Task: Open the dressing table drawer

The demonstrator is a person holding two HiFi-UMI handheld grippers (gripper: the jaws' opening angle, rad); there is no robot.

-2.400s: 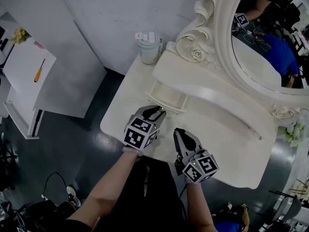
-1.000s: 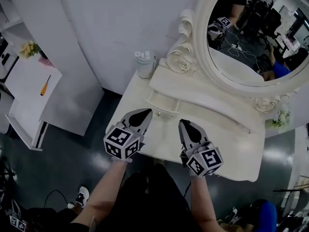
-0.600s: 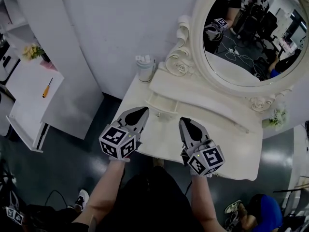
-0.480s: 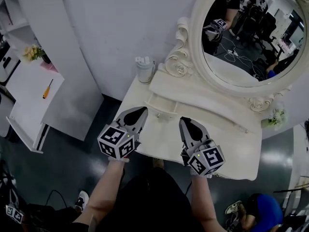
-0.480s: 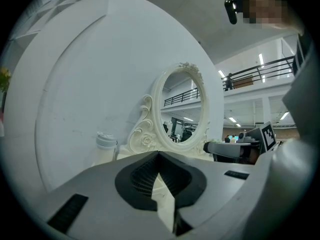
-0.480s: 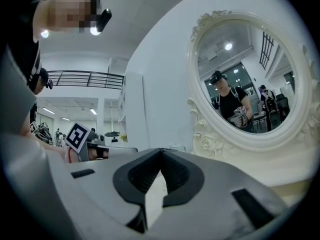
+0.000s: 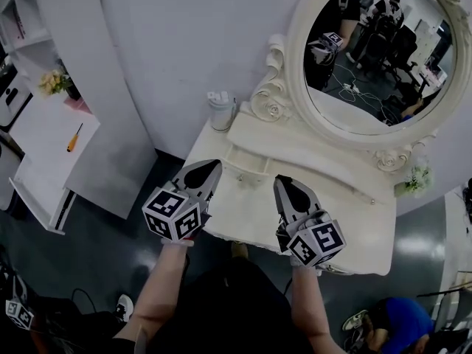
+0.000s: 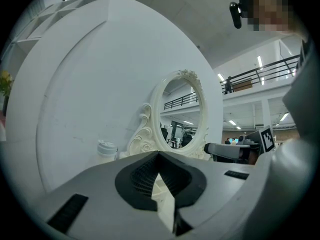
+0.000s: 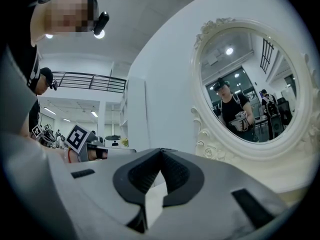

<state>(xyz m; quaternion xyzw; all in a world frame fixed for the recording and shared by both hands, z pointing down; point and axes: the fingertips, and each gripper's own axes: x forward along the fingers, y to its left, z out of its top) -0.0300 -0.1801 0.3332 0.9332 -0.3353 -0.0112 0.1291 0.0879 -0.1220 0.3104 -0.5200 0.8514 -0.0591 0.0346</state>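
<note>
Hand-held grippers (image 7: 212, 166) (image 7: 281, 181) both closed, empty

Glossy painted dressing table (image 7: 247, 206) (smooth finish)

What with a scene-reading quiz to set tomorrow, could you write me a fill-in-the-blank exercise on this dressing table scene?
1. The mirror above the table has an ___ frame.
2. The left gripper and the right gripper are both ___, with nothing between their jaws.
3. In the head view, the lidded cup stands at the table's back ___ corner.

Missing words: oval; shut; left.
</note>
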